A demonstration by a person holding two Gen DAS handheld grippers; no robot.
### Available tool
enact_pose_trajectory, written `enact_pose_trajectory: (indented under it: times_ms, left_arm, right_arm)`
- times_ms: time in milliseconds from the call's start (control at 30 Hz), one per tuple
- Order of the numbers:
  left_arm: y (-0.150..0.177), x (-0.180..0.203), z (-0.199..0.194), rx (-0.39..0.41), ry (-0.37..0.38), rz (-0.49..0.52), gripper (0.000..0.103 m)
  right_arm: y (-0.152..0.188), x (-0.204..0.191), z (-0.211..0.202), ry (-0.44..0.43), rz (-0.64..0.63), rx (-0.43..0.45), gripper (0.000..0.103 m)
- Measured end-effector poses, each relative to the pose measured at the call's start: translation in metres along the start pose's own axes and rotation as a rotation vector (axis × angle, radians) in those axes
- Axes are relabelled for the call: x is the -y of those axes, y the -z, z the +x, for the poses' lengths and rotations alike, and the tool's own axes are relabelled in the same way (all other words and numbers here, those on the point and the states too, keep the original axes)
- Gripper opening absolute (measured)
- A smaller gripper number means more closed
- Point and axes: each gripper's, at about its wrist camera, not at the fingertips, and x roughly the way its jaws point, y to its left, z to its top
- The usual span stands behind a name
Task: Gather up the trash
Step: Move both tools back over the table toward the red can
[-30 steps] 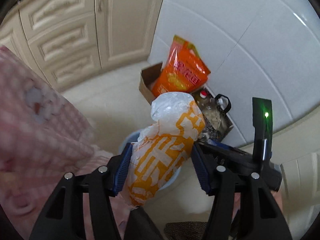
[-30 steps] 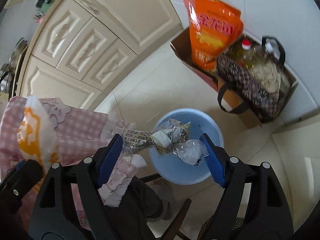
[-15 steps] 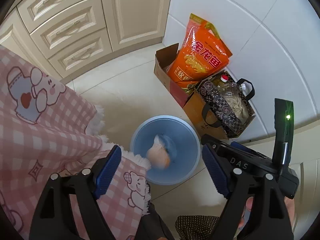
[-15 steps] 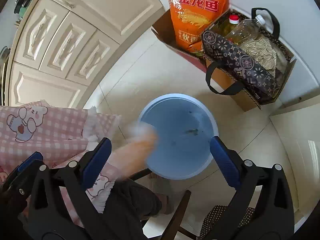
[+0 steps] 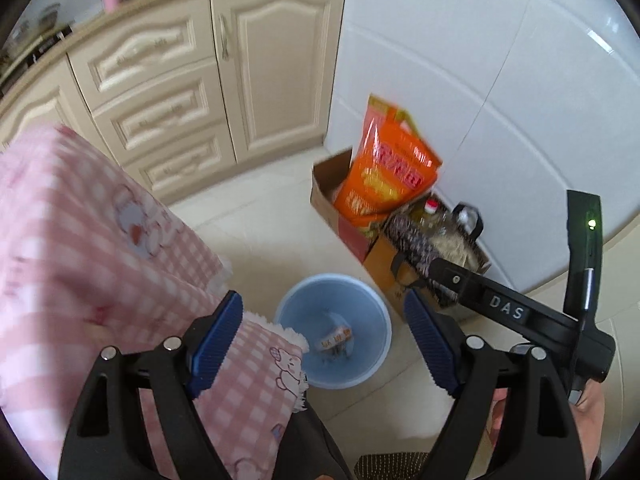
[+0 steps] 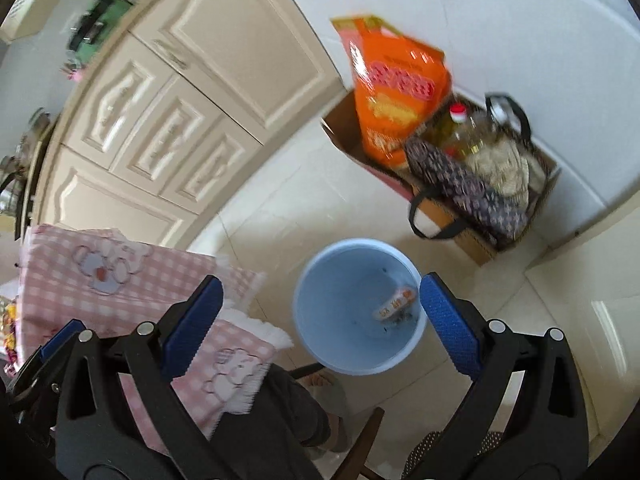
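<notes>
A light blue bin [image 5: 362, 308] [image 6: 320, 280] stands on the tiled floor beside the pink checked tablecloth. At its bottom lies the trash [image 5: 334, 338] [image 6: 394, 306], an orange and white wrapper with a darker wrapper beside it. My left gripper [image 5: 326, 330] hangs high over the bin, open, with nothing between its blue pads. My right gripper [image 6: 320, 314] is also above the bin and open wide, empty. In the left wrist view the right gripper's body shows at right, and in the right wrist view the left gripper's tip shows at far left.
A pink checked tablecloth [image 5: 80, 240] [image 6: 120, 264] covers the table at left. An open cardboard box [image 5: 332, 196] with an orange bag [image 6: 396, 92], a patterned tote [image 6: 468, 192] and an oil bottle stands against the white wall. Cream cabinets [image 5: 180, 80] line the back.
Both grippers let go: the orange and white wrapper and the clear wrappers fell into the blue bin. Both sets of jaws widened and both hands rose, so the bin looks smaller.
</notes>
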Motion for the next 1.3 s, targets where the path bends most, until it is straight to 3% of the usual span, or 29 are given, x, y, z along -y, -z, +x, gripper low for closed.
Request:
enact_pose_trajectory:
  times_ms: [300,400,600,1000,1300]
  left_arm:
    - [0.004,0.0,-0.086,0.182,0.004,-0.009,0.084]
    - [0.008,-0.014,-0.109,0.231,-0.004,-0.033,0.091]
    - [0.016,-0.043,-0.144,0.295,-0.035,-0.084,0.092]
    - [0.043,-0.113,-0.226,0.452,-0.171,-0.223,0.092]
    - [0.073,-0.167,-0.285,0.555,-0.316,-0.327,0.092]
  right_arm:
    - [-0.005,-0.062,-0.056,-0.068,-0.102,0.108,0.097]
    - [-0.003,-0.085,-0.071,-0.096,-0.144,0.131,0.097]
    - [0.006,-0.128,-0.092,-0.144,-0.217,0.166,0.097]
    - [0.03,-0.226,-0.15,-0.281,-0.401,0.247,0.097]
    - [0.062,-0.295,-0.167,-0.381,-0.536,0.254,0.097]
